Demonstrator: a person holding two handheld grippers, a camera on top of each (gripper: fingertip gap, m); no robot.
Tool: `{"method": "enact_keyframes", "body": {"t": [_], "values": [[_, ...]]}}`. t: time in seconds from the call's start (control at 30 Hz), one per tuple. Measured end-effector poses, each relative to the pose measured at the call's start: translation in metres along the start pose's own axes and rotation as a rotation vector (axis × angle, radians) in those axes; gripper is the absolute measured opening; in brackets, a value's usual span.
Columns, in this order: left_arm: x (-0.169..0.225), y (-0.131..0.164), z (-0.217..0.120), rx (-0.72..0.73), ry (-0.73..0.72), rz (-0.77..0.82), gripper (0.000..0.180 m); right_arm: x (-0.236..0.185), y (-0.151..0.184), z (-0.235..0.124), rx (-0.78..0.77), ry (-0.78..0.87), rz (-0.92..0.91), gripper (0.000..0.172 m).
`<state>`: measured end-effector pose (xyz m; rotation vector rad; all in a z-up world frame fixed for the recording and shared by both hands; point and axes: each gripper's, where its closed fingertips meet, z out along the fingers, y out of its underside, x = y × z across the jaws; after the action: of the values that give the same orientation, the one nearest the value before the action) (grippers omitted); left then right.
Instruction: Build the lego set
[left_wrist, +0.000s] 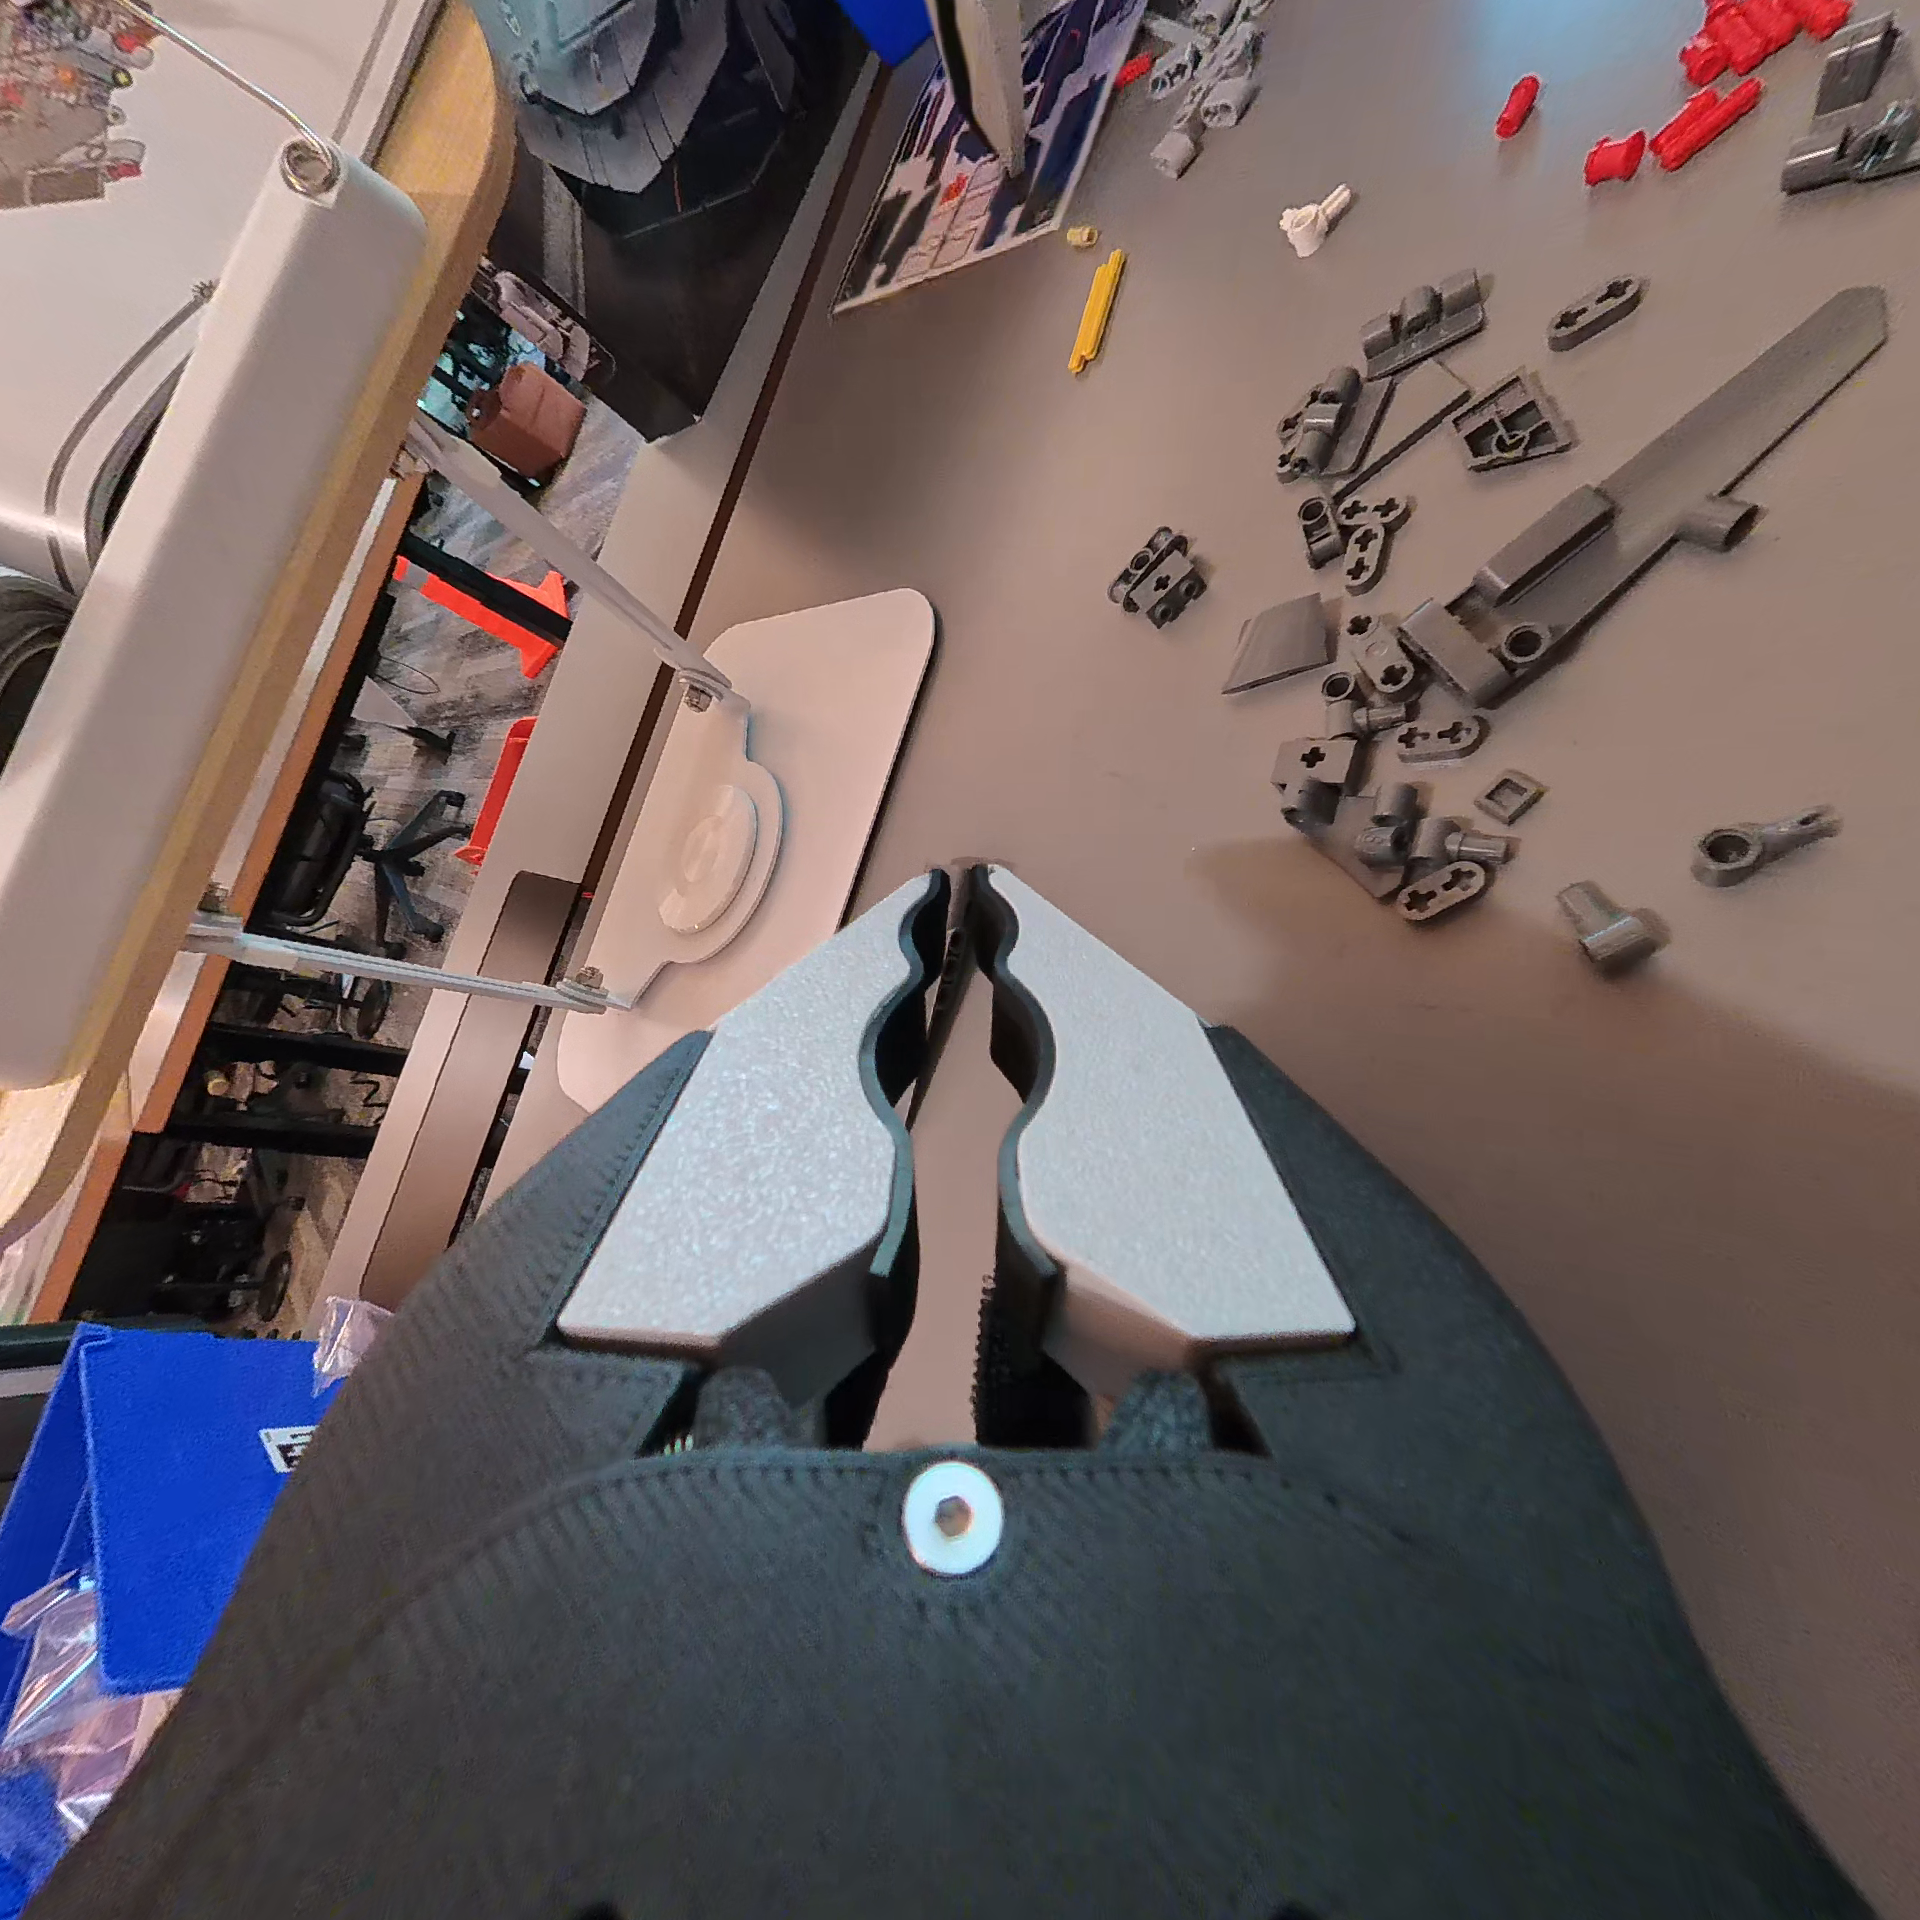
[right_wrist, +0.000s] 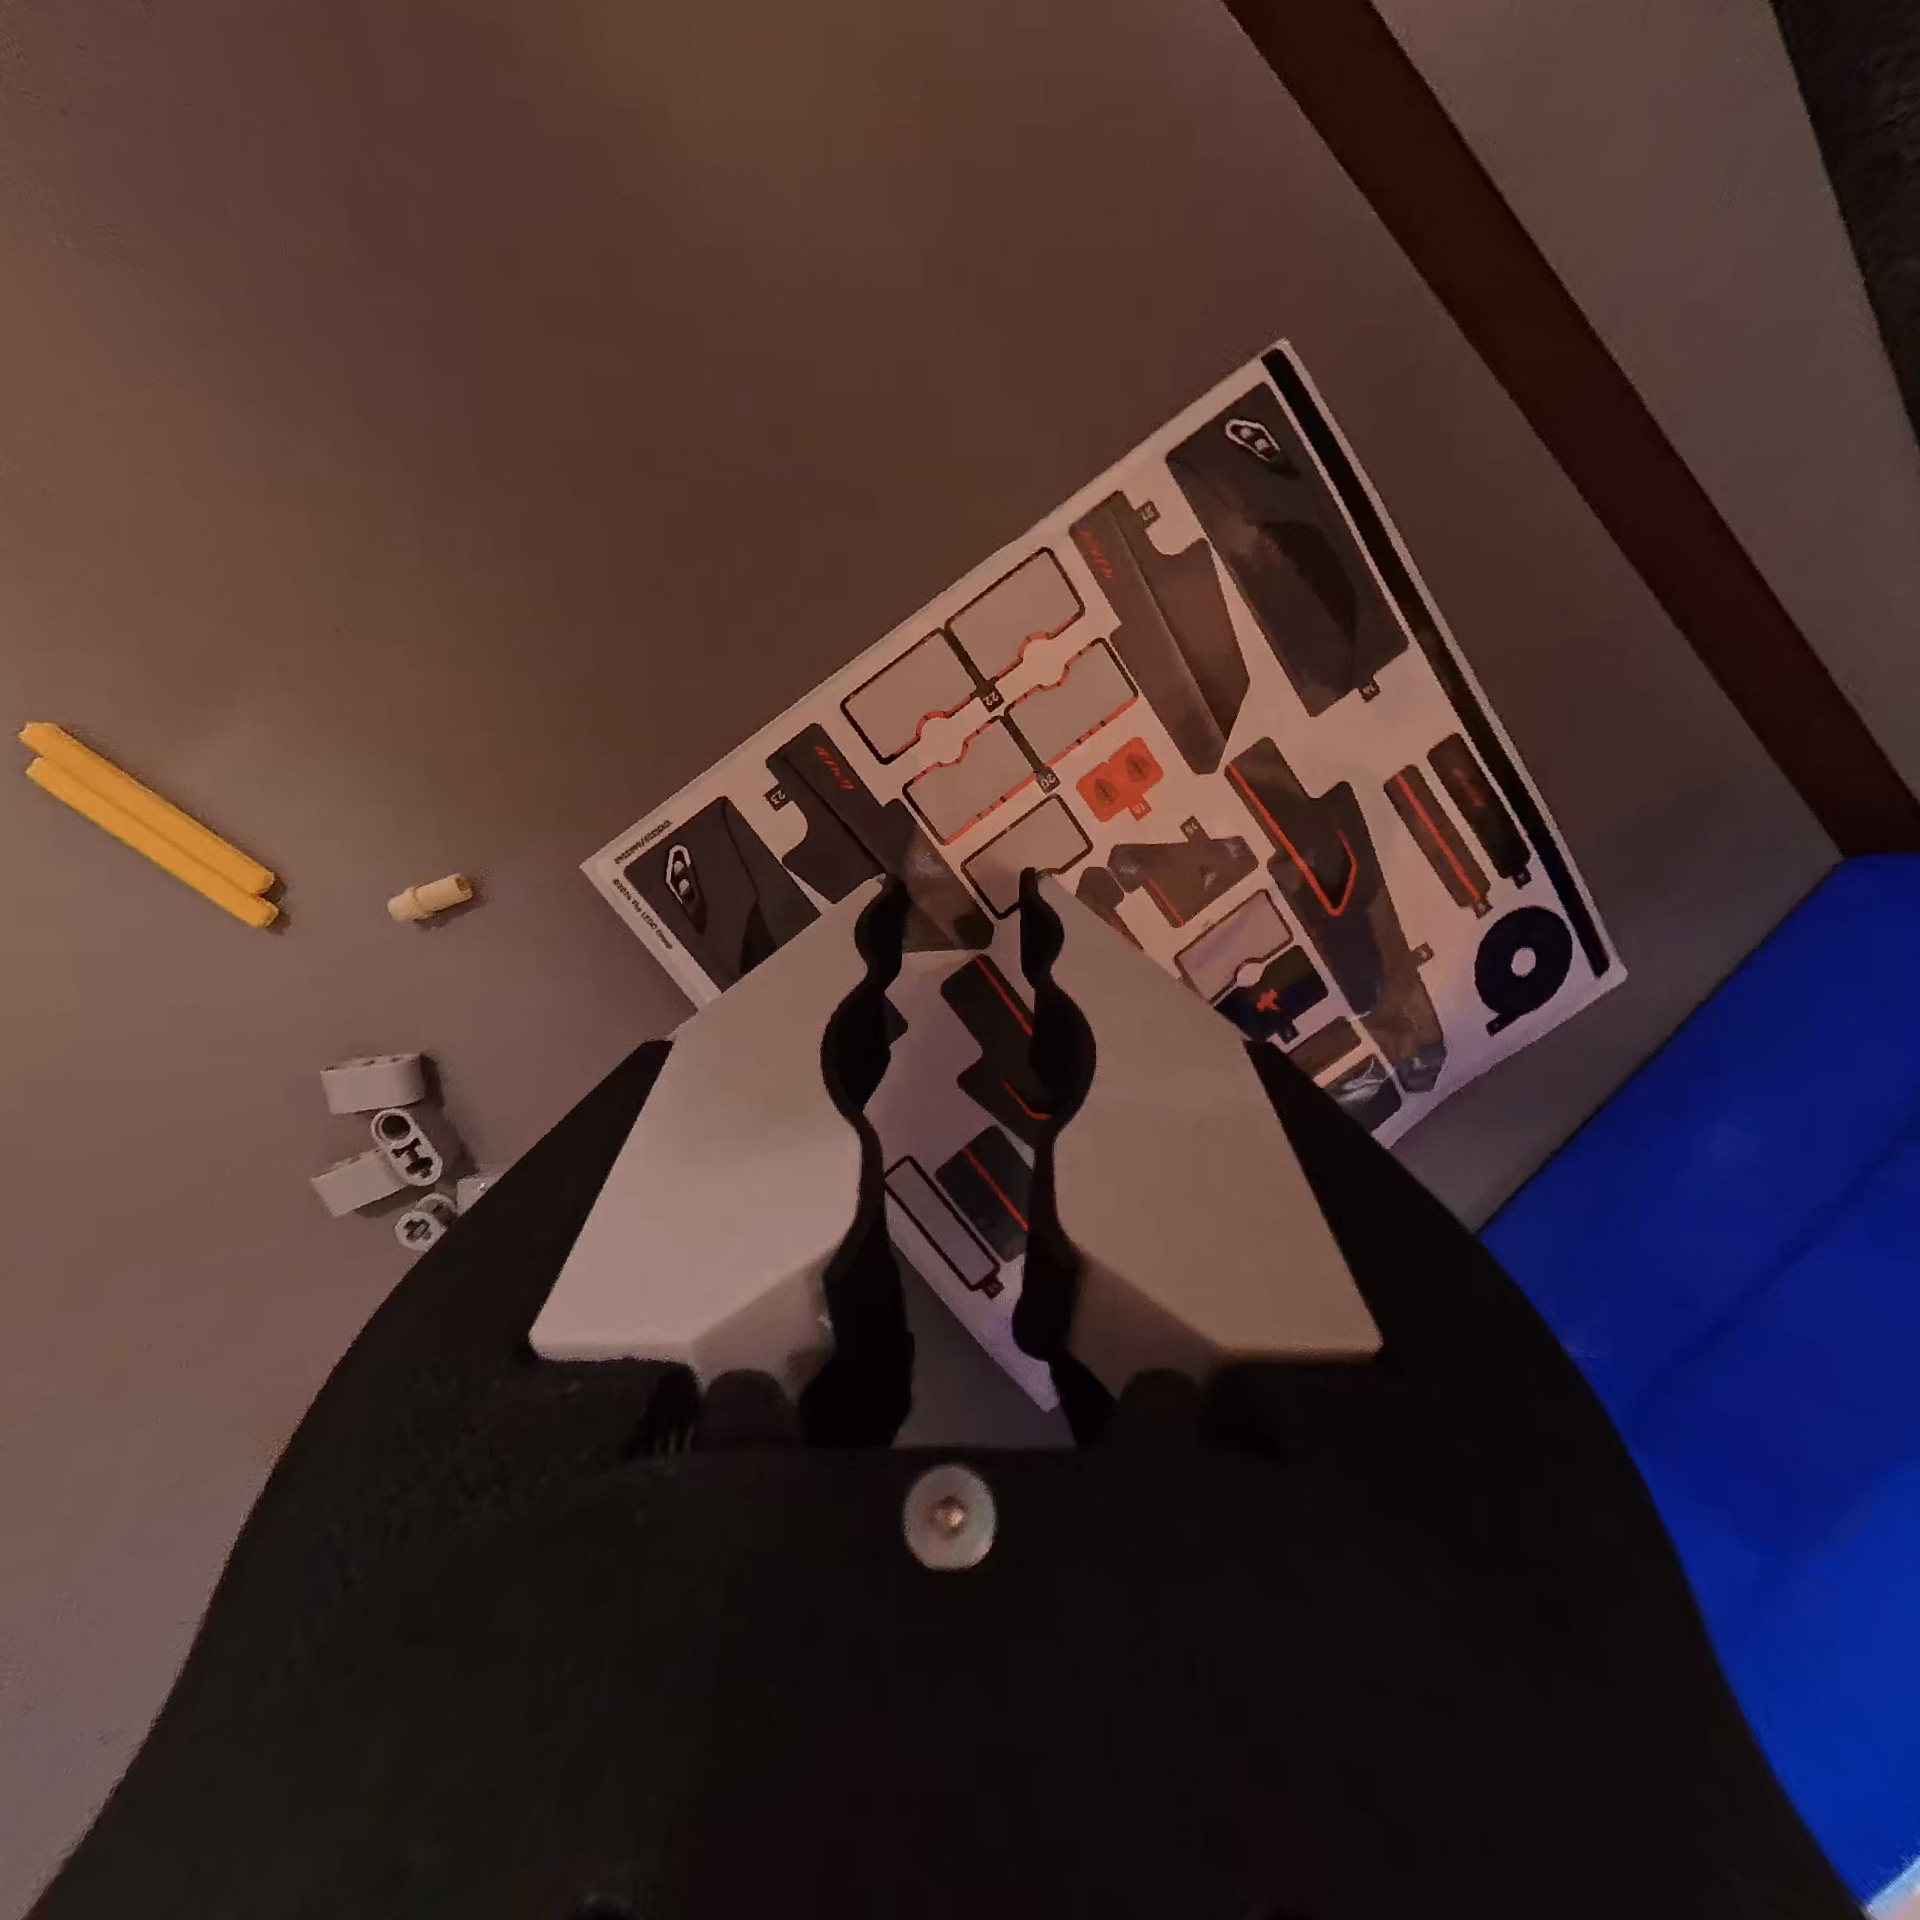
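Two hand-held grippers: my left hand-held gripper (left_wrist: 961, 873) is pressed together on a thin dark strip; my right hand-held gripper (right_wrist: 956, 894), spread, hovers over the printed white sticker sheet (right_wrist: 1299, 644), which might crease if I pinch it carelessly.

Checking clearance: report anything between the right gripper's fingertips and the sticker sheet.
Nothing visible does. The right gripper hangs open directly over the sticker sheet. The yellow axles and tan pin lie off to the side, clear of the sheet.
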<state>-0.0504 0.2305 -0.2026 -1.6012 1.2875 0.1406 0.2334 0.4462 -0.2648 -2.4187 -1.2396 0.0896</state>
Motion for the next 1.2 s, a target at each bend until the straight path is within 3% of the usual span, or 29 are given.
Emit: {"method": "enact_keyframes", "body": {"t": [0.33, 0.5, 0.63, 0.77, 0.9, 1.07, 1.2], "values": [[0.001, 0.001, 0.002, -0.004, 0.005, -0.001, 0.002, 0.003, -0.014, 0.008, -0.032, -0.020, -0.090, 0.000], [0.000, 0.001, 0.001, -0.004, 0.001, 0.002, 0.002, 0.001, -0.016, 0.002, -0.010, -0.009, -0.103, 0.011], [-0.002, 0.000, -0.001, 0.002, -0.001, -0.003, 0.002, -0.018, -0.013, -0.037, 0.097, -0.031, -0.134, 0.016], [-0.001, 0.000, -0.002, -0.001, 0.000, 0.002, 0.002, -0.044, 0.025, -0.080, 0.110, -0.035, -0.195, 0.016], [-0.001, -0.003, -0.002, 0.009, 0.004, -0.002, 0.002, -0.063, 0.076, -0.100, 0.091, -0.043, -0.190, 0.014], [0.002, -0.006, -0.001, 0.007, 0.003, 0.013, 0.002, -0.072, 0.121, -0.098, 0.079, -0.056, -0.129, 0.017], [0.002, -0.009, -0.003, 0.012, -0.004, 0.016, 0.002, -0.076, 0.123, -0.088, 0.143, -0.072, -0.093, 0.015]]}}
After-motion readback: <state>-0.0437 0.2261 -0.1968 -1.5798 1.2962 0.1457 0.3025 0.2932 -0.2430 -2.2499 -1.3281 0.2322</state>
